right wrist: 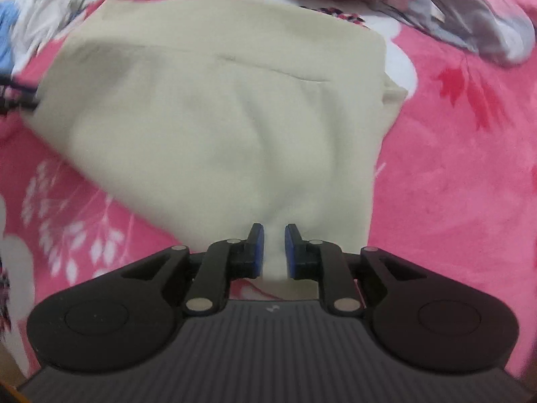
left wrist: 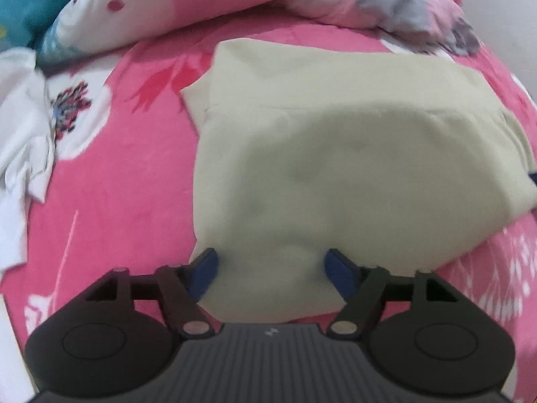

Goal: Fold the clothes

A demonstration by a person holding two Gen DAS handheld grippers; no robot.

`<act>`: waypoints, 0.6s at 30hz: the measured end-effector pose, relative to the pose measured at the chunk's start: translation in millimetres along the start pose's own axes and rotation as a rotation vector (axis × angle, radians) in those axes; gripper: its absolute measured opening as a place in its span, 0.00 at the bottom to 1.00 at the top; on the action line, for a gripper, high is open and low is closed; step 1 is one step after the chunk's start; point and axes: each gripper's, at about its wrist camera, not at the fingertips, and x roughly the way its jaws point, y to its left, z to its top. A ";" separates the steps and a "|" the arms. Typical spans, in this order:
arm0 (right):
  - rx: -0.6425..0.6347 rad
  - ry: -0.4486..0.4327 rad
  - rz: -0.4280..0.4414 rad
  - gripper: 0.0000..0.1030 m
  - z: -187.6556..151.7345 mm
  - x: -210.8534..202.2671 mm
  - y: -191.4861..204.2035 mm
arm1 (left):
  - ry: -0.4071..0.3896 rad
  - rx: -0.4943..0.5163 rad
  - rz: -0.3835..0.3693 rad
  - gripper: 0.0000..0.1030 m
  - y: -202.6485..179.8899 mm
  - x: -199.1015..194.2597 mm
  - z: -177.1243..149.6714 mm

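A pale cream garment (left wrist: 335, 154) lies partly folded on the pink floral bedspread (left wrist: 110, 201). My left gripper (left wrist: 270, 262) is open, its blue pads wide apart over the garment's near edge. In the right wrist view the same garment (right wrist: 218, 117) fills the middle. My right gripper (right wrist: 274, 235) is shut on a narrow bunch of the garment's near edge, with cloth pinched between its blue pads.
A white garment (left wrist: 23, 141) lies crumpled at the left. A white-and-pink quilt (left wrist: 151, 6) and a grey-pink bundle (left wrist: 396, 3) lie at the back. The grey-pink bundle (right wrist: 470, 16) lies at the back right in the right wrist view.
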 end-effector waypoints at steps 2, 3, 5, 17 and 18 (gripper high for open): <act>0.017 0.014 -0.030 0.13 9.0 -10.2 2.4 | 0.009 -0.036 -0.007 0.72 5.0 3.4 -0.8; 0.001 0.011 -0.047 0.14 13.3 -17.7 7.7 | 0.008 -0.032 -0.003 0.72 4.0 1.6 -1.8; -0.066 -0.035 -0.032 0.15 22.1 -38.4 28.2 | 0.003 -0.028 0.000 0.72 2.6 -0.4 -3.8; -0.195 0.026 -0.020 0.14 32.0 -2.1 94.5 | 0.022 -0.105 -0.027 0.74 10.2 7.3 0.6; -0.204 0.008 -0.027 0.14 38.5 -11.0 102.0 | 0.021 -0.114 -0.033 0.73 11.5 6.4 0.3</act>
